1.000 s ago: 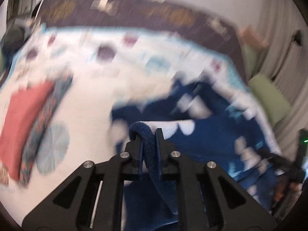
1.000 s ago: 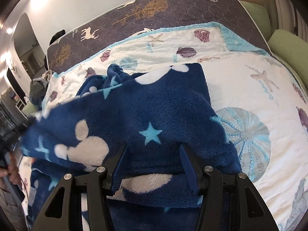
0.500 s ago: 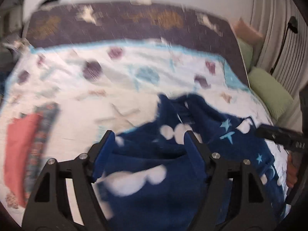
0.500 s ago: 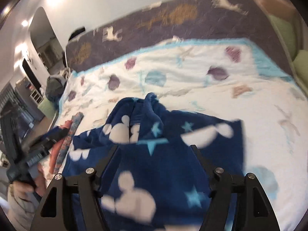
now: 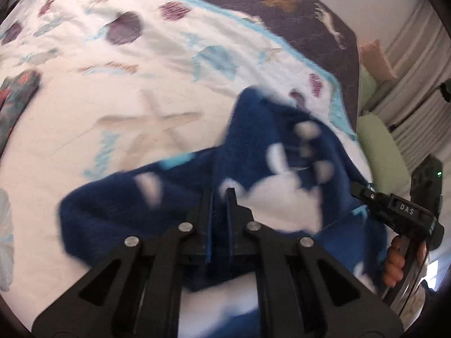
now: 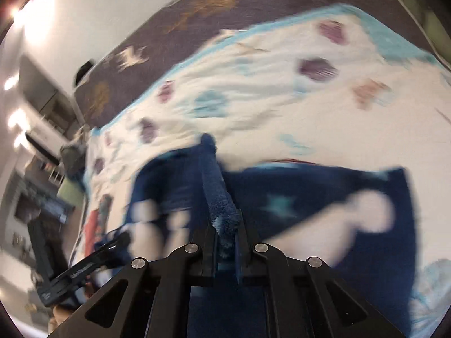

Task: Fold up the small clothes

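A dark blue fleece garment [image 5: 253, 135] with white mouse heads and pale stars lies spread on the seashell bedspread [image 5: 112, 118]. My left gripper [image 5: 220, 194] has its jaws closing on a fold of the fleece, and the pads pinch it. In the right wrist view my right gripper [image 6: 227, 219] closes the same way on a raised ridge of the garment [image 6: 310, 194]. Each gripper shows in the other's view: the right gripper [image 5: 356, 188] at the garment's right edge with a hand [image 5: 394, 264] on its handle, the left gripper [image 6: 121, 239] at its left edge.
A folded red and patterned pile [image 6: 95, 219] lies on the bed's left side, its edge also in the left wrist view [image 5: 17, 95]. Green pillows [image 5: 380, 146] sit at the right. A dark mattress [image 5: 282, 8] with deer print lies beyond the bedspread.
Half a second ago both grippers stood wide open over the spread fleece. Now both have shut on folds of it, and both views have swung across the bed.
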The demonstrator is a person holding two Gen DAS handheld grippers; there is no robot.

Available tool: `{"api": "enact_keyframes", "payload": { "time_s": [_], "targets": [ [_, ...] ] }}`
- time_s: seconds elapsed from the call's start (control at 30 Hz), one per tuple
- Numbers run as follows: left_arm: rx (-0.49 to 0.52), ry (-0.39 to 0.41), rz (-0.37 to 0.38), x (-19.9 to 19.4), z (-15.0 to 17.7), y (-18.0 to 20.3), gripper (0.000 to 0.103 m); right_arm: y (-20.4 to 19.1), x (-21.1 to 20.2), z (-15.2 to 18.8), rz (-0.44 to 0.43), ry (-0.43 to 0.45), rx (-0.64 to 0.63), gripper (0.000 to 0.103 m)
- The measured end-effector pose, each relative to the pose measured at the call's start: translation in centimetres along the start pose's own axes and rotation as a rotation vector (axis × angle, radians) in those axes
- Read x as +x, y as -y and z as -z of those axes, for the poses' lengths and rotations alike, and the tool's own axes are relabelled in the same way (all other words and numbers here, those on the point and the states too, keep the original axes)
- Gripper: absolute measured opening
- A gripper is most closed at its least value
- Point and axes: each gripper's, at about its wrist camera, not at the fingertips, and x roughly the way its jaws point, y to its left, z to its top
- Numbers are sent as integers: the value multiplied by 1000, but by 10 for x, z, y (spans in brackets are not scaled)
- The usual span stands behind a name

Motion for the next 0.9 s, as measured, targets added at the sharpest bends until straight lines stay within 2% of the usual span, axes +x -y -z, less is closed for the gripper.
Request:
{"api": "enact_keyframes", "payload": {
  "time_s": [0.07, 0.1, 0.17, 0.23, 0.33, 0.37, 0.4, 0.47, 0.5, 0.53, 0.57, 0.6, 0.63, 0.7, 0.73, 0.9],
  "targets": [
    [36, 9, -29, 1, 4, 5, 9, 27, 17, 7, 2, -66, 78, 7],
    [70, 14, -62, -2, 5, 12, 9, 27, 19, 11, 7, -53, 69, 7],
    [118, 17, -104, -7, 1, 22, 10, 13, 14, 12, 41, -28, -2, 19],
    [147, 60, -141, -25, -2, 33, 11, 2, 4, 9, 89, -21, -40, 25],
    [162, 162, -148, -51, -11, 44, 14, -11, -28, 4, 183, 122, -75, 31],
    [153, 185, -127, -56, -13, 48, 14, -19, -39, 4, 165, 175, -102, 31],
    [139, 197, -81, -58, -17, 53, 14, -25, -41, 4, 130, 183, -113, 30],
    [112, 156, 18, -45, -22, 60, 14, -37, -34, 2, -25, 131, -129, 24],
    [95, 99, 46, -28, -23, 61, 15, -43, -21, -1, -73, 80, -129, 18],
    [83, 48, 22, -9, -23, 60, 15, -44, -11, -2, -67, 56, -127, 15],
    [74, 2, -54, 10, -19, 56, 15, -39, 9, -4, 1, 19, -109, 15],
    [65, -31, -94, 31, -14, 45, 14, -32, 20, -2, 71, 5, -91, 14],
    [43, 0, -26, 34, -11, 35, 14, -19, 37, 0, 161, -9, -72, 7],
    [-14, 16, 51, 30, -11, 22, 14, 6, 46, 6, 66, 38, -14, 4],
    [-13, 17, 54, 30, -11, 21, 14, 11, 43, 6, 37, 40, 13, 4],
    [91, 42, -41, 13, -8, 47, 14, 0, 38, 10, 66, 65, -25, 5]
  ]
}}
